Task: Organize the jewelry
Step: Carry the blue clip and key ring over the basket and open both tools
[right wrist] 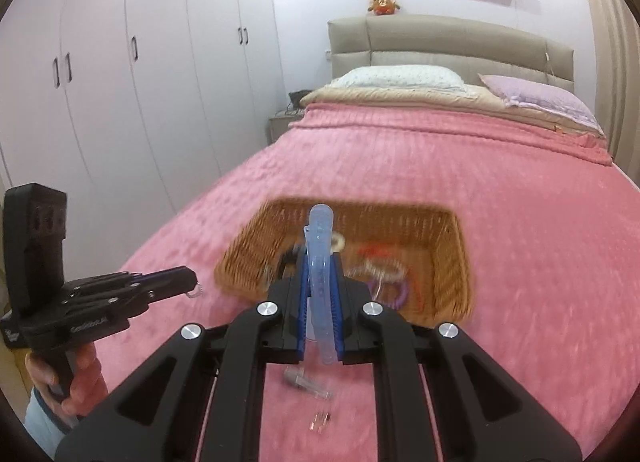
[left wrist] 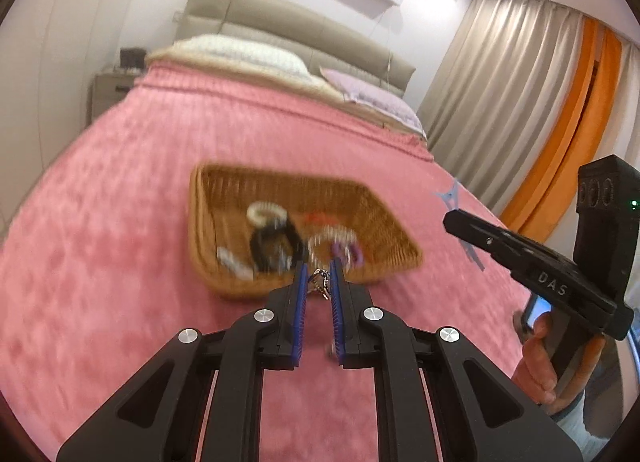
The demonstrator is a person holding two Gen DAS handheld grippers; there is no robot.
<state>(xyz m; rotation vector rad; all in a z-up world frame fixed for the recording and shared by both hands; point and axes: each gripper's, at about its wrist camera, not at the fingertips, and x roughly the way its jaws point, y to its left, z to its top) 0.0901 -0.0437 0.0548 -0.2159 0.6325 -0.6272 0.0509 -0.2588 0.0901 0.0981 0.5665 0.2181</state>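
A wicker basket (left wrist: 208,218) sits on the pink bedspread and holds several hair ties and bracelets; it also shows in the right wrist view (right wrist: 456,258). My left gripper (left wrist: 319,280) is shut on a small silver jewelry piece (left wrist: 319,282), held just in front of the basket's near edge. In the right wrist view the left gripper (right wrist: 188,282) has a small silver loop at its tip. My right gripper (right wrist: 319,294) is shut on a translucent blue hair clip (right wrist: 319,246), held upright before the basket. The clip also shows in the left wrist view (left wrist: 450,196).
A small grey clip (right wrist: 306,380) and a tiny metal piece (right wrist: 320,420) lie on the pink bedspread (right wrist: 520,242) beneath my right gripper. Pillows (right wrist: 400,76) and the headboard are at the far end. White wardrobes (right wrist: 140,82) stand left, curtains (left wrist: 520,82) right.
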